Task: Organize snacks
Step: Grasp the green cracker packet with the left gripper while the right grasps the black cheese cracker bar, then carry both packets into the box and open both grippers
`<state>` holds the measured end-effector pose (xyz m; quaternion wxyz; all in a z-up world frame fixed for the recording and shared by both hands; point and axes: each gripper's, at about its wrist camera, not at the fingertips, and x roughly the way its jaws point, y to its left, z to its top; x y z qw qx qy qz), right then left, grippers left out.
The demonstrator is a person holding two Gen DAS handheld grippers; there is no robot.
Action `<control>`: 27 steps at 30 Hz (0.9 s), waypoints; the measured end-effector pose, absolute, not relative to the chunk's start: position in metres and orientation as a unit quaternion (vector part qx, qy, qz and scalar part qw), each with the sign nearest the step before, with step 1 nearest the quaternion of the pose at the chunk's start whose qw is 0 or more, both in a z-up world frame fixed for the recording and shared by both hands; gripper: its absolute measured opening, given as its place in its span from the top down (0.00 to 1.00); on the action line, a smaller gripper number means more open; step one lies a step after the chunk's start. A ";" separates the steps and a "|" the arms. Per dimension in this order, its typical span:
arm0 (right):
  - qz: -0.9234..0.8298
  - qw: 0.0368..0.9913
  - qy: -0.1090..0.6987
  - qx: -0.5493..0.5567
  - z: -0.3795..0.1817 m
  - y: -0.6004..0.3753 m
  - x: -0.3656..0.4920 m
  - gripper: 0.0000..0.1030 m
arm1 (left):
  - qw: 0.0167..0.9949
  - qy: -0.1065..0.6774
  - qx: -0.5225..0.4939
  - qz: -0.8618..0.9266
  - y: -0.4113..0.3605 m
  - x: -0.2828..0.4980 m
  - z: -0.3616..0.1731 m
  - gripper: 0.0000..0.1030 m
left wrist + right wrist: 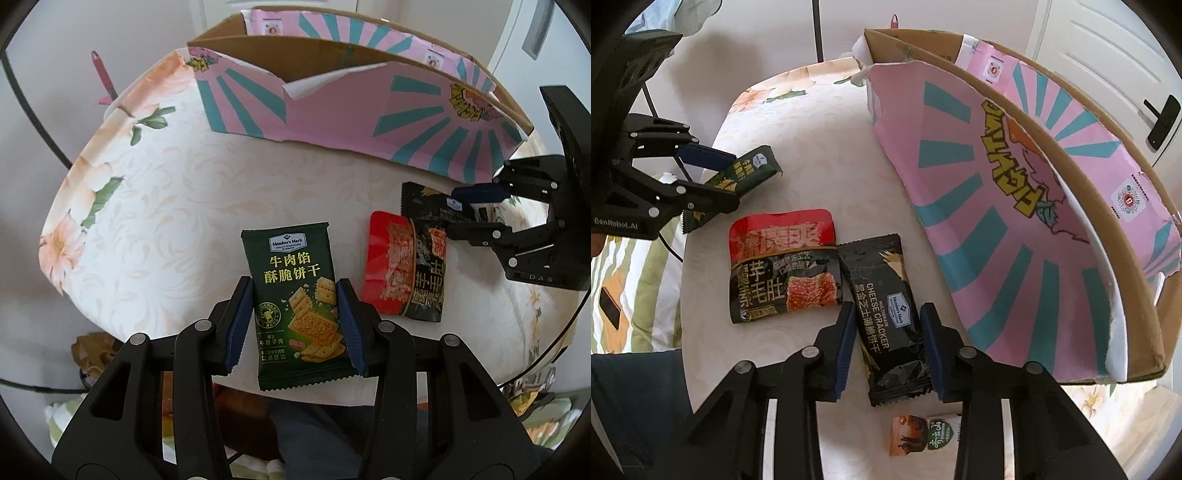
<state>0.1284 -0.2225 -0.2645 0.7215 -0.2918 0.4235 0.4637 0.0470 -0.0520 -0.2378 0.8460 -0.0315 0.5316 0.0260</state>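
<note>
A dark green beef cracker packet (288, 251) sits between the pads of my left gripper (293, 282), which is shut on it; the right wrist view shows that packet (757, 166) tilted, held just above the table by the left gripper (735, 181). A black cheese cracker packet (882, 280) lies on the table with my right gripper (886, 308) shut on its sides. In the left wrist view the right gripper (452, 212) covers much of this black packet (421, 199). A red-and-black snack pouch (783, 266) lies flat between the two packets.
A pink and teal cardboard box (332, 122) stands open along the far side of the round floral table (166, 184). A small orange and green packet (923, 435) lies by the near edge. A phone (609, 308) rests on striped fabric off the table's left.
</note>
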 end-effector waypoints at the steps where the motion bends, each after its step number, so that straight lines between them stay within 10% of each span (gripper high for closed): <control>1: 0.463 0.724 0.423 -0.288 -0.263 -0.223 0.128 0.69 | 0.847 0.530 -0.033 0.027 -0.051 0.046 -0.236 0.60; 27: 0.441 0.785 0.368 -0.232 -0.171 -0.251 0.086 0.71 | 0.885 0.462 -0.039 0.025 -0.056 0.025 -0.127 0.59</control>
